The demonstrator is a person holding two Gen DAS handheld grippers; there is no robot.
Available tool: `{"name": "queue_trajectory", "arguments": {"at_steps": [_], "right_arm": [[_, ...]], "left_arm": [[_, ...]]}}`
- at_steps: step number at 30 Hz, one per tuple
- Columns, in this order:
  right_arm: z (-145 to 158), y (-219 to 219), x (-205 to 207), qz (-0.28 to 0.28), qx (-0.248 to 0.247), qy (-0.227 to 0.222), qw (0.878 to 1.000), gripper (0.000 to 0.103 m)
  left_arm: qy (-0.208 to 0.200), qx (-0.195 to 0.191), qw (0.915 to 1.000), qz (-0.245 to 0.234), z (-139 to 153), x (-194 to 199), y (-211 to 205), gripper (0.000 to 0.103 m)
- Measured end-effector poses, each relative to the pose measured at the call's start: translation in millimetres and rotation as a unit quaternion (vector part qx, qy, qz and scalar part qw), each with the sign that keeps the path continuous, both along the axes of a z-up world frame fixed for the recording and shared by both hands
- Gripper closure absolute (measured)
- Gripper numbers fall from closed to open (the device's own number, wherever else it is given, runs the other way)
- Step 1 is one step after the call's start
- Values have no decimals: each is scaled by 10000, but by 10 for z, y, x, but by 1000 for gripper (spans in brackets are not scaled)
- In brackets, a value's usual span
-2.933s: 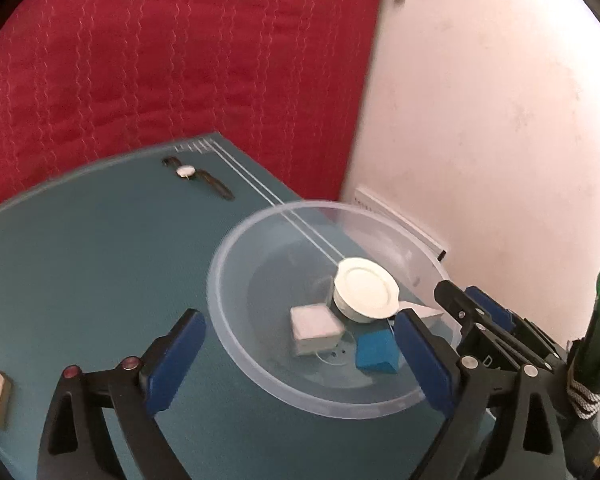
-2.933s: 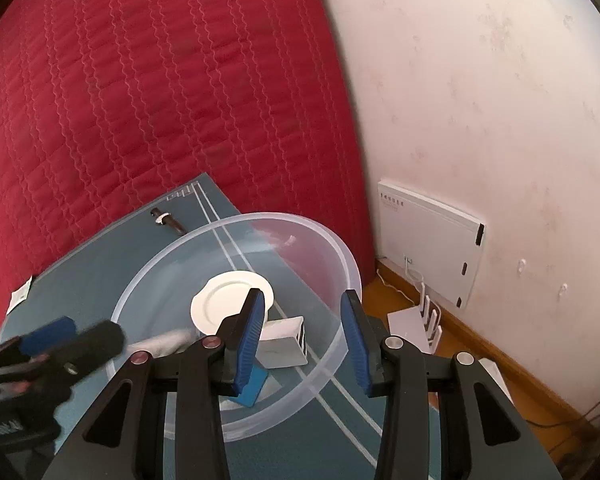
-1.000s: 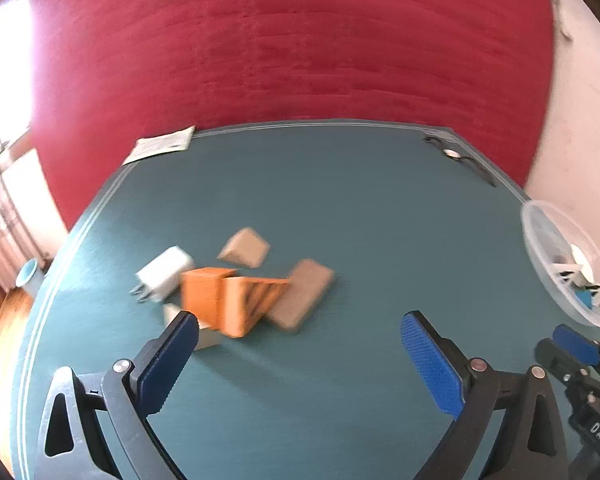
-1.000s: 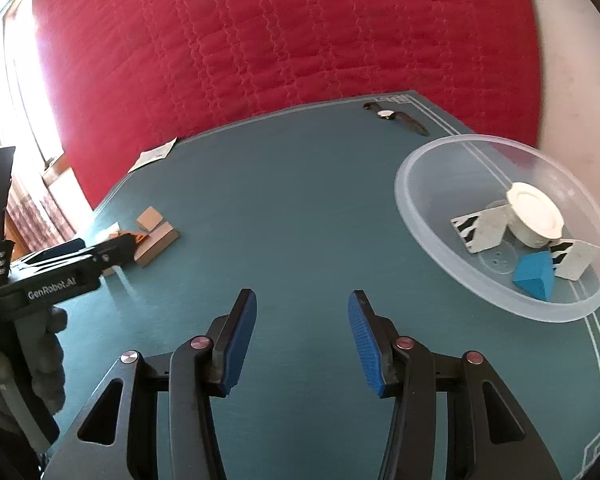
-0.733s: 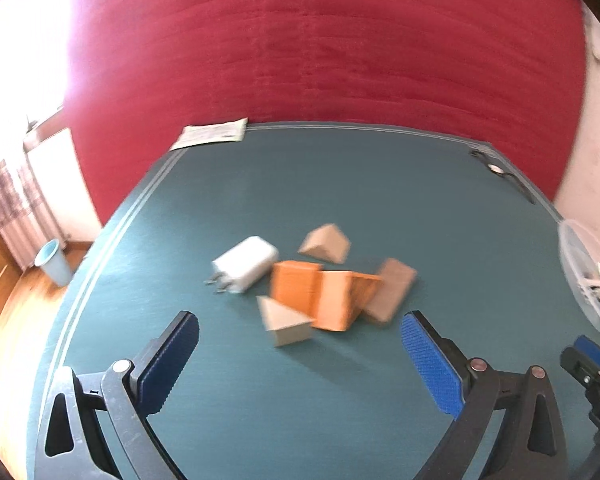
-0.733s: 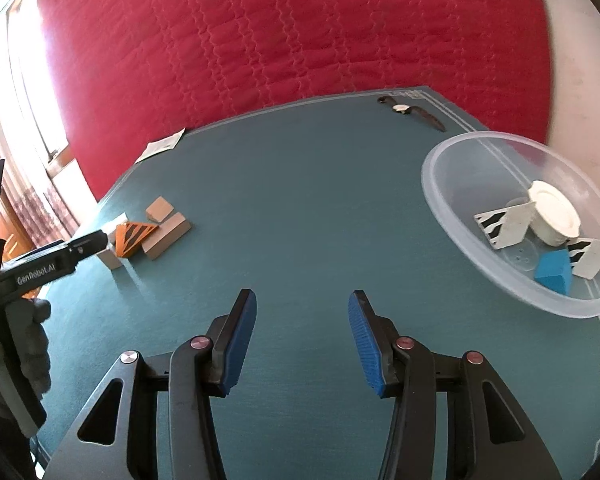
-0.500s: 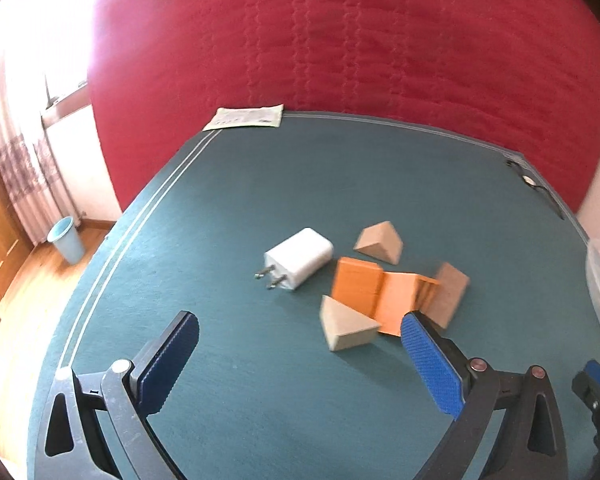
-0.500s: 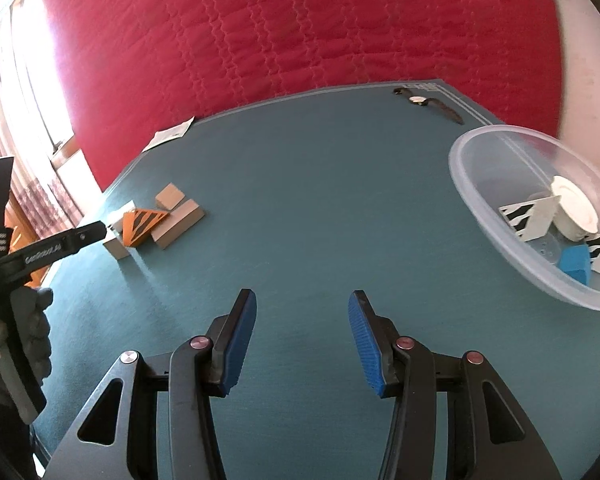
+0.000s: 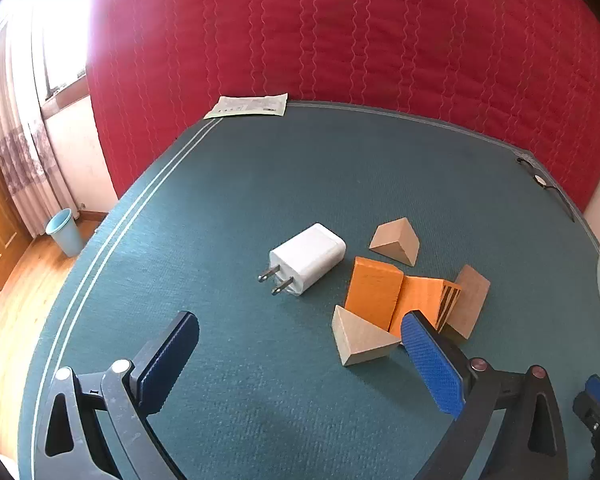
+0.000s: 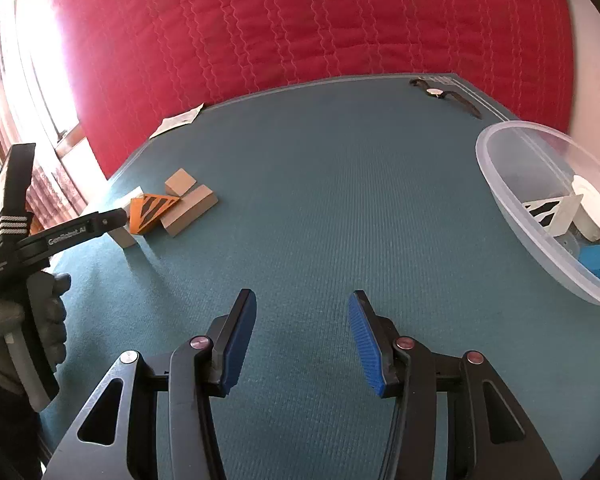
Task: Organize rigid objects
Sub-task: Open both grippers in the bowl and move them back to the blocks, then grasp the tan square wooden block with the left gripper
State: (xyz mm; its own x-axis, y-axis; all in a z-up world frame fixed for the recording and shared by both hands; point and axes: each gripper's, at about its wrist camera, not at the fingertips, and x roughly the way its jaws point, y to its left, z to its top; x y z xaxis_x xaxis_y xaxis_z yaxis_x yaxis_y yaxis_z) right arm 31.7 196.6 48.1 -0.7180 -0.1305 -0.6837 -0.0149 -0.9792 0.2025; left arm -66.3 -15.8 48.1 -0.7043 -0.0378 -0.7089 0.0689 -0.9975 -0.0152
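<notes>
A white plug charger lies on the teal table, beside an orange block, an orange striped wedge and three plain wooden blocks. My left gripper is open and empty, just in front of this pile. In the right wrist view the pile sits at the left, behind the left gripper's finger. My right gripper is open and empty over bare table. A clear plastic bowl at the right holds a white round lid, a blue block and striped white pieces.
A wristwatch lies at the far right corner of the table. A paper packet lies at the far left edge. A red quilted cover hangs behind the table. A blue bin stands on the wooden floor at the left.
My left gripper has swung left from the bowl to the pile and closed in on it. My right gripper has also turned left, so the bowl slid to its right edge.
</notes>
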Motion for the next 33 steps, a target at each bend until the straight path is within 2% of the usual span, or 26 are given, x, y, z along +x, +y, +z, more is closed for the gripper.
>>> {"name": "queue_trajectory", "arguments": {"at_steps": [5,10,15,25,26,31,33], "right_arm": [[-5,12,1,-2,-38,1,10000,53],[-6,15,-1,5,-60,-1,10000,53],[-7,14,-3,6,-53,-4,10000,53],[-7,12,-7,14,-56,-2,10000,53],[-8,12,-6,20,-54,-4,10000,53],[-29,19,3,18,-56,-13,10000,53],[-29,15,0,14,-54,-15,10000,53]], "left_arm": [[42,-23,10000,9,10,58,-91,0],[-81,-246,9995,205,-69,140,-235,0],[-201,-183,9990,350,-133,186,-370,0],[-9,-295,9995,-112,-76,219,-118,1],[3,-308,9994,-139,-76,200,-103,3],[-120,-318,9992,-217,-134,70,-51,31],[-198,-265,9992,-242,-172,40,-59,38]]}}
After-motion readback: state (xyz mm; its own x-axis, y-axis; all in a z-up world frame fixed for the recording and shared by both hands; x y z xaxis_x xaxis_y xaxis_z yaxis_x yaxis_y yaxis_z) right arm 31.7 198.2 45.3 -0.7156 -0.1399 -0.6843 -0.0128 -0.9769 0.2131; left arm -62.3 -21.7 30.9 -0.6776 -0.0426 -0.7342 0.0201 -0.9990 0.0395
